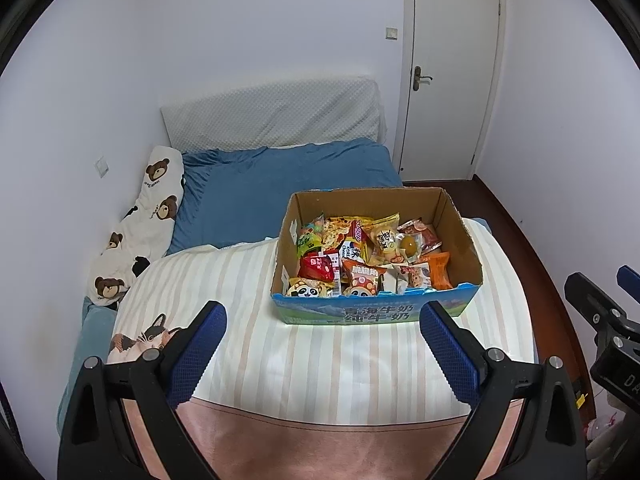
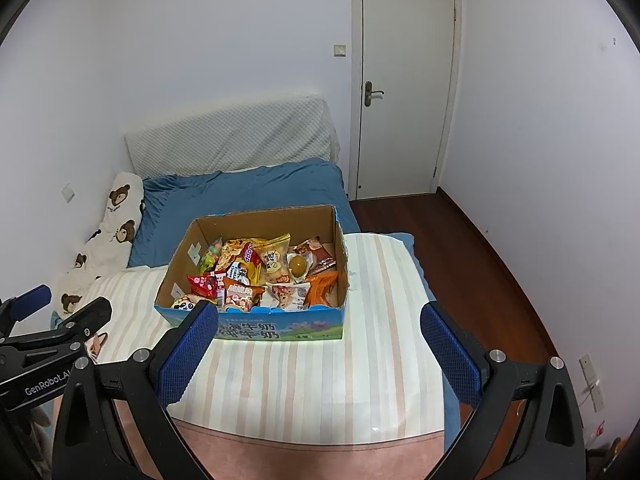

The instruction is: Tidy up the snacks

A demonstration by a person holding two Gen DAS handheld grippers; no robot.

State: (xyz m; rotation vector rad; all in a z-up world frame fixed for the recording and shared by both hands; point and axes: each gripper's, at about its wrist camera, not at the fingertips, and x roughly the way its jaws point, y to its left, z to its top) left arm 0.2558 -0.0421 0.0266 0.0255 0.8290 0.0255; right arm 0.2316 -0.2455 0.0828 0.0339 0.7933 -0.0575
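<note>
Hovering Over a Box of Snacks, Both Grippers Spread Wide

Looking along the left gripper (image 1: 322, 312), the left wrist view shows its two blue-padded fingers (image 1: 200, 354) splayed far apart with nothing between them, held above a striped cream-and-pink blanket (image 1: 320, 360). An open cardboard milk carton box (image 1: 464, 236) with a blue and green printed front sits on that blanket, ahead and a little to the right of centre. Inside it lie mixed snack packets (image 1: 360, 256): a red pouch (image 1: 316, 268), an orange wrapper (image 1: 440, 270) at the right wall, two panda-faced packs (image 1: 306, 290) against the front wall, and a clear pack with a yellow-brown round piece (image 1: 408, 245). Beyond the box are a blue bedsheet (image 1: 280, 188), a bear-print pillow (image 1: 136, 232) along the wall, a quilted white headboard (image 1: 272, 116) and a closed white door (image 1: 452, 72). The right gripper (image 1: 600, 312) shows at the right edge.

From the right wrist view, the right gripper (image 2: 320, 312) is likewise spread wide and empty over the blanket (image 2: 312, 380). The box (image 2: 340, 248) sits ahead, left of centre, its front corner partly hidden behind the left-hand blue finger (image 2: 188, 356). The snack packets (image 2: 264, 272) fill its floor, the orange wrapper (image 2: 324, 288) in the right front corner. The left gripper (image 2: 60, 312) enters from the left edge; its fingers look parted. Dark wooden floor (image 2: 460, 260) runs to the door (image 2: 408, 88).
</note>
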